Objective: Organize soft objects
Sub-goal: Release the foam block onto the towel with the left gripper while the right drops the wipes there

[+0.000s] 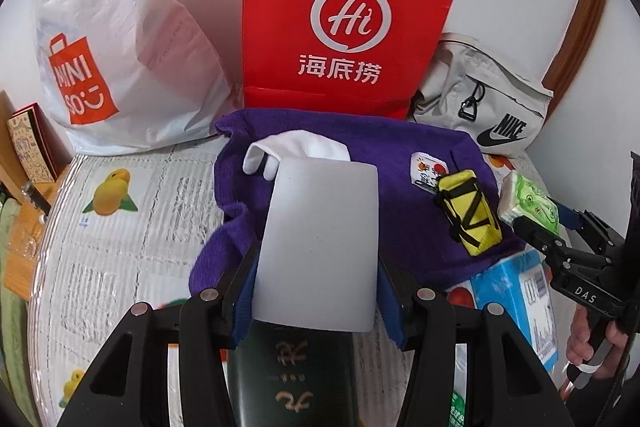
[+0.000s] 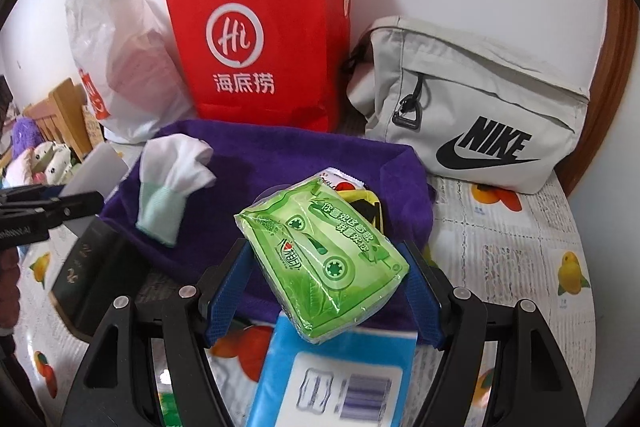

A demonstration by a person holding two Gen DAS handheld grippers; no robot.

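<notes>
My left gripper [image 1: 318,259] is shut on a flat white pad [image 1: 320,239] with rounded corners, held by its two side edges above a purple towel [image 1: 400,155]. On the towel lie a white sock [image 1: 304,145] with a mint cuff and a yellow pouch [image 1: 468,215] with black straps. My right gripper [image 2: 324,259] is shut on a green tissue pack [image 2: 324,263], held over the towel's [image 2: 260,163] near edge. That pack [image 1: 528,199] also shows at the right of the left wrist view. The sock [image 2: 172,171] sits to the left of the pack.
A dark green book [image 1: 292,375] lies under the left gripper and a blue box [image 2: 320,379] under the right. At the back stand a white plastic bag [image 1: 120,39], a red paper bag [image 1: 344,15] and a grey Nike bag [image 2: 480,115], against the wall. A fruit-print cover [image 1: 120,247] lies on the table.
</notes>
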